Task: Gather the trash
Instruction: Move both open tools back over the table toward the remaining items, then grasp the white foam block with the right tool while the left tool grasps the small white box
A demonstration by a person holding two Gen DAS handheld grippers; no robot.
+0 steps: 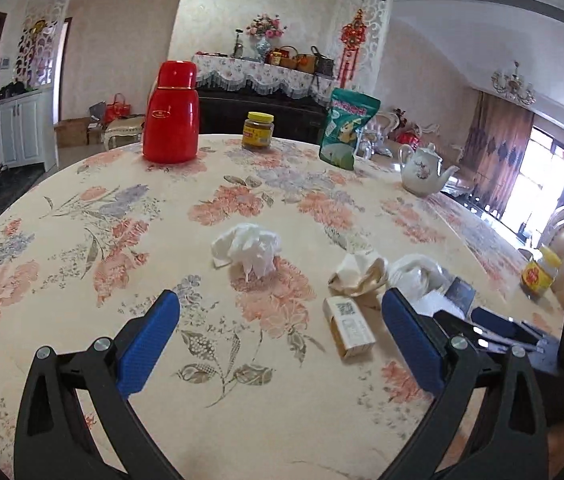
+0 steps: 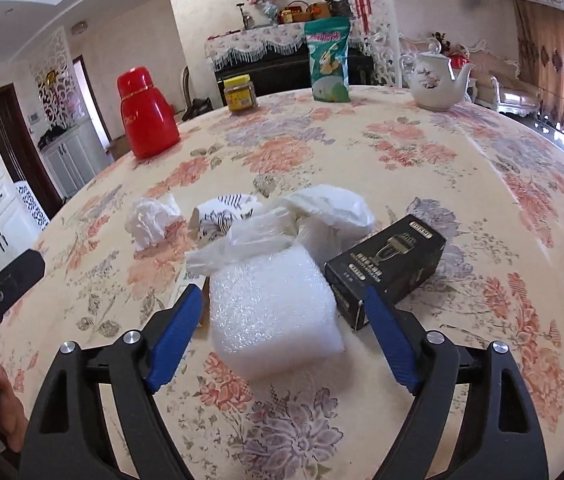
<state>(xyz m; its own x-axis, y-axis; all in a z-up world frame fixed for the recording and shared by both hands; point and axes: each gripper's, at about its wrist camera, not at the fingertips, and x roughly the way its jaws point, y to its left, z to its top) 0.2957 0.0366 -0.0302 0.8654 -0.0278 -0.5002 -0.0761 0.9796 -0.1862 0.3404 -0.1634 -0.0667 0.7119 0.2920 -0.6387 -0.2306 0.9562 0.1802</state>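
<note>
Surface: round table (image 1: 82, 248) under a cream cloth printed with pink and lilac flowers, filling the lower two thirds of both views

Left gripper (image 1: 280, 308) at bottom of left view, jaws spread wide, nothing between the blue pads, not touching any trash. Small yellow-white carton (image 1: 348, 330) with a QR code lies flat just inside its right finger, apart from the pad. Crumpled white tissue (image 1: 248, 248) at frame centre, ahead of the tips. Beige crumpled paper (image 1: 358, 272) right of it, then white plastic wrap (image 1: 416, 272) against the right finger's far side

Right gripper (image 2: 284, 300) at bottom of right view, also released, jaws wide. White bubble-wrap block (image 2: 274, 308) sits between its fingers; pad contact unclear. Black box (image 2: 390, 264) lies at the right finger tip, looks touching. White plastic bag (image 2: 306, 216) is bunched behind the block, printed crumpled paper (image 2: 222, 212) and the tissue (image 2: 152, 220) left of that

Far side of table: red thermos (image 1: 172, 114) upper left, yellow-lid jar (image 1: 258, 130) centre, green snack bag (image 1: 348, 132) standing, white teapot (image 1: 422, 172) right. Second jar (image 1: 540, 274) at right edge of left view

Room: dark sideboard (image 1: 258, 104) with a fringed floral cover and flower vase (image 1: 264, 40) at top centre, red knot ornament (image 1: 354, 40) on a white lattice panel, curtained window (image 1: 538, 176) right, white cabinet (image 1: 22, 128) left
</note>
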